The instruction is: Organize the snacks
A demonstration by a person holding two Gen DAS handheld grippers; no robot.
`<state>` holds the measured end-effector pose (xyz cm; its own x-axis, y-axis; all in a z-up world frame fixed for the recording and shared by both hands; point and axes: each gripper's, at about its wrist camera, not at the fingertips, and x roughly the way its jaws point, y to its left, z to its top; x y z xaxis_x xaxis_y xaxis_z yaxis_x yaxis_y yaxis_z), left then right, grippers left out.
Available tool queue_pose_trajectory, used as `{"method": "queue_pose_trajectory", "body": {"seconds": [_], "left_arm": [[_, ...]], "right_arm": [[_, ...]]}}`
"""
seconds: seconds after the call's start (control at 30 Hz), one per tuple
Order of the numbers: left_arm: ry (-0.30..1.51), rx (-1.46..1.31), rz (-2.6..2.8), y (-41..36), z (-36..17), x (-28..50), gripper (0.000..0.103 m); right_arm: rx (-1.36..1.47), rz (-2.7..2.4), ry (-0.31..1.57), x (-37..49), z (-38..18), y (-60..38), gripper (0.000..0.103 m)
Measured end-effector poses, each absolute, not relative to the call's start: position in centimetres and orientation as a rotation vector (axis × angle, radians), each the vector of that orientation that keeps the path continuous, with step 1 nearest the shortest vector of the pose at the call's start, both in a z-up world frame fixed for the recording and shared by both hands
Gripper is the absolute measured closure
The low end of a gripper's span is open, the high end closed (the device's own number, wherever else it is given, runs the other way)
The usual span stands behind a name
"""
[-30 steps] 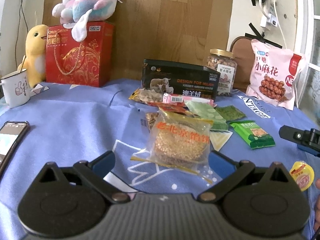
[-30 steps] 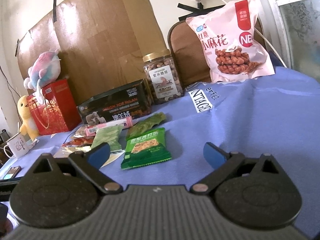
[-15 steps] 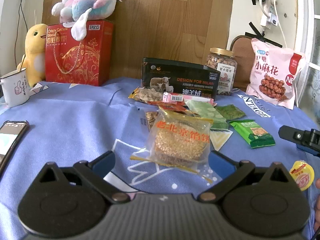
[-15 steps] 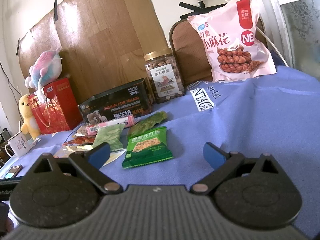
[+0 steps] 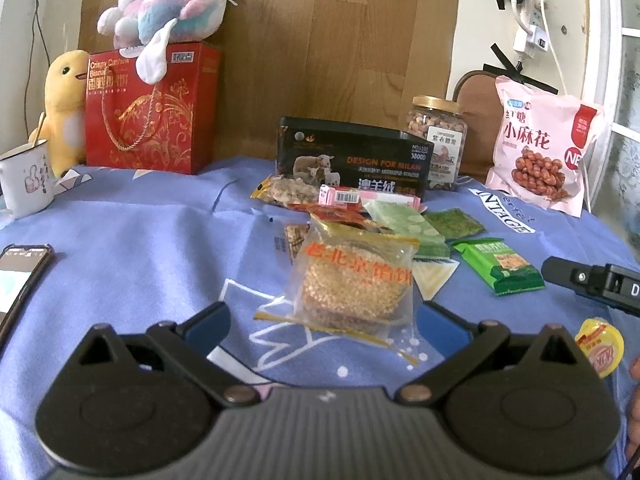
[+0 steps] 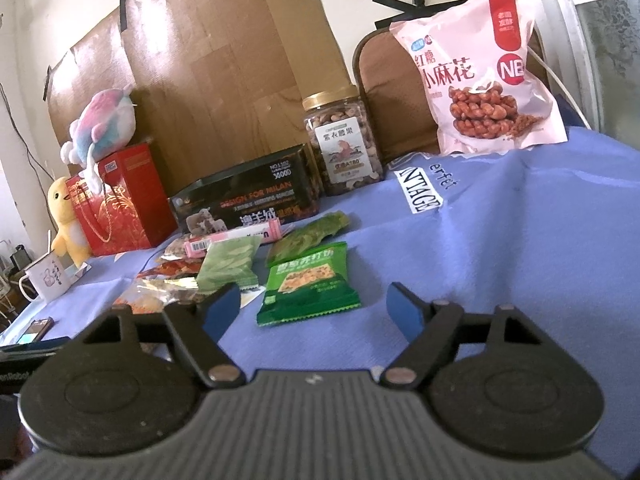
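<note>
Loose snack packets lie in a heap on the blue cloth [image 5: 120,240]. A clear bag of golden cakes with orange lettering [image 5: 356,280] lies just ahead of my left gripper [image 5: 326,320], which is open, its blue tips apart from the bag on either side. In the right wrist view a dark green cracker packet [image 6: 308,284] lies flat between the tips of my right gripper [image 6: 314,308]. Its jaws are closing, and the pads stand clear of the packet. Light green packets [image 6: 228,264] and a pink bar [image 6: 236,238] lie behind.
At the back stand a black box [image 5: 352,160], a nut jar [image 5: 438,140], a pink snack bag [image 5: 540,152] and a red gift box [image 5: 148,112] with plush toys. A mug [image 5: 24,180] and phone [image 5: 20,276] lie left, a yellow jelly cup [image 5: 600,346] right.
The right gripper's jaws have come closer together around the green packet. The left gripper and the snacks have stayed where they were.
</note>
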<state>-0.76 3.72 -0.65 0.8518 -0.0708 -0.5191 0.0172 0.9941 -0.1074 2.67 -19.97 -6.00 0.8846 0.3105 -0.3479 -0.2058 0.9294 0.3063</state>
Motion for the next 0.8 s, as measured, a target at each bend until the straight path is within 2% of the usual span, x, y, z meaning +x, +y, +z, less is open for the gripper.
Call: {"method": "queue_pose_trajectory", "body": {"seconds": [0.8], "left_arm": [[0.535,-0.077,-0.099,2.88,-0.1,-1.14,0.0]], "right_arm": [[0.263,0.318,0.41,2.59,-5.85,-19.88,0.021]]}}
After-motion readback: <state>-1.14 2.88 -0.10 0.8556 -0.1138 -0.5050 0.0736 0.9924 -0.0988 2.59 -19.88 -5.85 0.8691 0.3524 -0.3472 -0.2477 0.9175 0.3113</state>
